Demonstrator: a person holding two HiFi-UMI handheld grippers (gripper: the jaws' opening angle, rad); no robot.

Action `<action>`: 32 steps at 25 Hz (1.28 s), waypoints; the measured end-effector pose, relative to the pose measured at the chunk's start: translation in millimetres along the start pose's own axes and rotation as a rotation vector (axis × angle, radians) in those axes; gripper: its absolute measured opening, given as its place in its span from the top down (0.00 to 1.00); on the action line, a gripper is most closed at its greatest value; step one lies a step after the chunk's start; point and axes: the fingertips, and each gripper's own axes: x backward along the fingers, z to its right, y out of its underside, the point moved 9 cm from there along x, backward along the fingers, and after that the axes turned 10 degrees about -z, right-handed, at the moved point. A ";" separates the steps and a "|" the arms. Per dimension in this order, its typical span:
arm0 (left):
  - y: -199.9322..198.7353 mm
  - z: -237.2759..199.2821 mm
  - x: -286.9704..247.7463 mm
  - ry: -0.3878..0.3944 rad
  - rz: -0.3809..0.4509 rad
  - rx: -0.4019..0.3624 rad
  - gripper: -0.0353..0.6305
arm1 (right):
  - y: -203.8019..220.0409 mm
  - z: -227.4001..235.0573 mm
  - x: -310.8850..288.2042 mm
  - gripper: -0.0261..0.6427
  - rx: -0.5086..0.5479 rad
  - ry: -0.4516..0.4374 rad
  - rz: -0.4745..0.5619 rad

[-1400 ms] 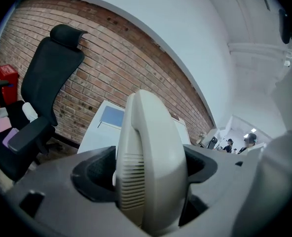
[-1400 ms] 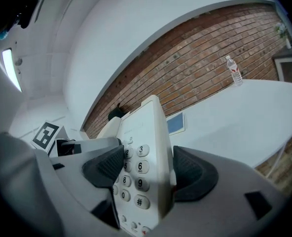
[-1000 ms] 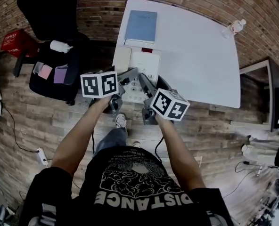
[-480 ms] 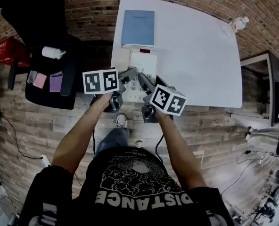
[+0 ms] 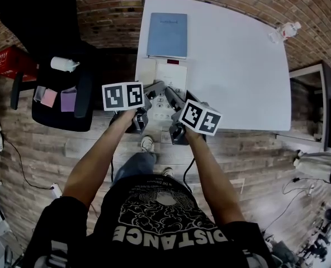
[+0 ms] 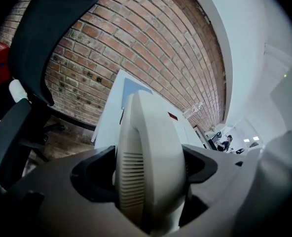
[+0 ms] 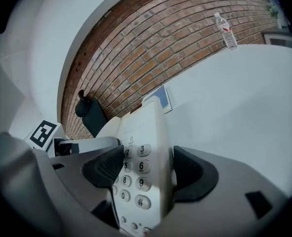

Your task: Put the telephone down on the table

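A cream telephone [image 5: 164, 84] with a handset and keypad is at the near left corner of the white table [image 5: 238, 71]; I cannot tell whether it rests on the top or hangs just above it. My left gripper [image 5: 153, 88] is shut on its left side, where the ribbed handset [image 6: 148, 157] fills the space between the jaws of the left gripper [image 6: 148, 171]. My right gripper [image 5: 171, 97] is shut on the right side. In the right gripper view the keypad [image 7: 135, 174] stands on edge between the dark pads of the right gripper [image 7: 143, 169].
A blue notebook [image 5: 168, 34] lies on the table just beyond the telephone. A water bottle [image 5: 283, 32] stands at the far right corner. A black office chair [image 5: 59, 94] carrying small items is to the left, near a red crate [image 5: 9, 63]. A brick wall runs behind the table.
The head view has shifted a little. Both grippers keep their hold on the telephone at the same corner of the table.
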 end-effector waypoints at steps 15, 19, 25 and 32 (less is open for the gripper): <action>2.1 4.6 -0.5 -0.064 0.025 -0.029 0.37 | -2.9 5.0 1.7 0.51 0.009 0.025 -0.025; 3.8 11.8 11.3 -0.106 0.049 -0.069 0.37 | -9.4 0.5 16.7 0.53 0.055 0.032 0.006; 5.8 21.8 37.9 -0.140 0.107 -0.113 0.37 | -12.3 -8.5 36.0 0.53 0.098 0.038 0.036; 16.4 57.9 82.7 -0.136 0.238 -0.184 0.42 | -3.9 -29.8 78.1 0.64 0.176 0.016 0.088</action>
